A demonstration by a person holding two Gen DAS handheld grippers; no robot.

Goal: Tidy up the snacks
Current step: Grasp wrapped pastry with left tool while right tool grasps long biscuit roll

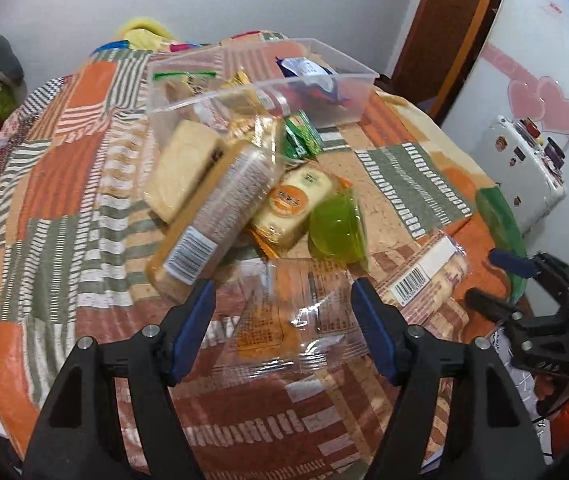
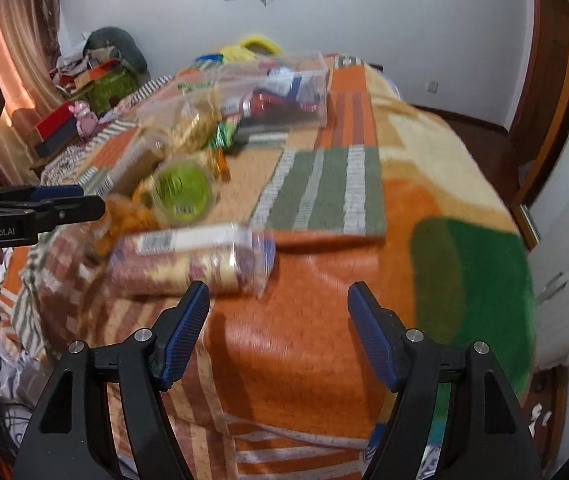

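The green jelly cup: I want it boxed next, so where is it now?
In the left wrist view the green jelly cup lies on the patchwork blanket, centre-right, beside the yellow cake packet and just beyond the clear wrapper between the left tool's fingers.

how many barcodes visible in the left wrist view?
2. One on the long cracker pack, at its near end beside the left tool. One on the cookie pack to the right, near the right tool. Others may be hidden under the pile.
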